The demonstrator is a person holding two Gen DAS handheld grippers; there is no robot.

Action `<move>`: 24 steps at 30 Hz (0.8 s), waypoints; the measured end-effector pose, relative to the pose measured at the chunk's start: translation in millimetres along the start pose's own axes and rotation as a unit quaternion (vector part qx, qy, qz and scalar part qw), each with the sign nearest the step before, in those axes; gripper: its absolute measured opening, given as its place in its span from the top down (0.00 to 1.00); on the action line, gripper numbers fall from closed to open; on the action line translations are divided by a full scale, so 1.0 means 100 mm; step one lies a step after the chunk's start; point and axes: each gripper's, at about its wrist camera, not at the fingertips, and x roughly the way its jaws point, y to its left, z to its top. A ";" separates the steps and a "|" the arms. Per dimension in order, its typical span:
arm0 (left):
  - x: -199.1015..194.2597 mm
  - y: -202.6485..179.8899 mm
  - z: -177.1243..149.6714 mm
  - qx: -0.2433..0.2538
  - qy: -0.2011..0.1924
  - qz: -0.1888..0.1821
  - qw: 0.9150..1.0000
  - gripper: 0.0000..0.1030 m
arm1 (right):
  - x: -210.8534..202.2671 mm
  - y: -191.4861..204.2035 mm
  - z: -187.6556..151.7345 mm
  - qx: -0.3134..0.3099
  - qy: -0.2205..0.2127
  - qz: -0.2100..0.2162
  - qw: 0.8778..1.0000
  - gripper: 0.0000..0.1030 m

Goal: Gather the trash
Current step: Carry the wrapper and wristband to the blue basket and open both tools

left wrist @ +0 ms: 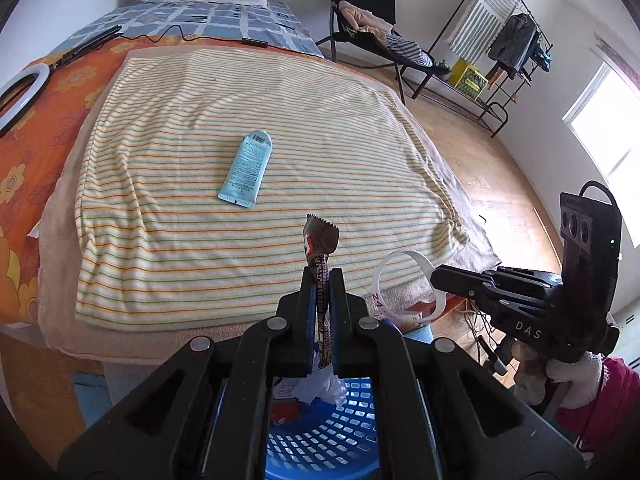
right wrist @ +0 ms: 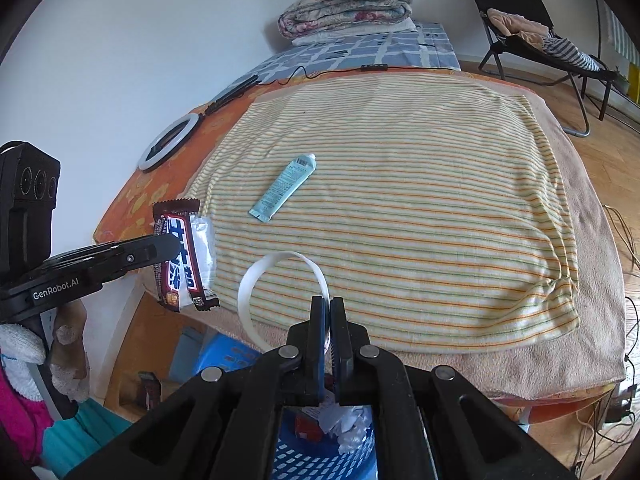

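My left gripper (left wrist: 325,276) is shut on a brown snack wrapper (left wrist: 321,240), which stands upright between the pads; from the right wrist view the same wrapper (right wrist: 182,256) hangs from the left gripper (right wrist: 176,242). A white plastic ring strip (right wrist: 256,280) is pinched in my shut right gripper (right wrist: 329,304), also seen as the ring (left wrist: 404,258) at the right gripper (left wrist: 434,276). Both grippers hover over a blue perforated basket (left wrist: 340,440) (right wrist: 320,460) holding crumpled white paper. A light blue tube (left wrist: 247,168) (right wrist: 284,186) lies on the striped towel.
The striped towel (left wrist: 240,240) covers a bed with an orange floral sheet (left wrist: 36,128). A white ring light (right wrist: 170,142) and black cable lie at the bed's far left. A black folding chair (left wrist: 368,20), a clothes rack (left wrist: 500,40) and wooden floor are to the right. Cables trail at the bed's right.
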 end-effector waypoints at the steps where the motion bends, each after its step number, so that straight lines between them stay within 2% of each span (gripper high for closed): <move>1: 0.00 -0.01 -0.06 0.002 0.003 0.001 1.000 0.97 | 0.00 0.01 -0.06 0.000 0.004 0.001 1.000 1.00; 12: 0.18 -0.03 -0.61 0.014 0.050 0.011 0.999 0.97 | 0.05 0.15 -0.64 -0.020 0.037 0.001 0.999 1.00; 24: 0.36 -0.01 -0.93 0.015 0.088 0.017 0.996 0.97 | 0.19 0.20 -0.93 -0.026 0.064 0.002 0.998 1.00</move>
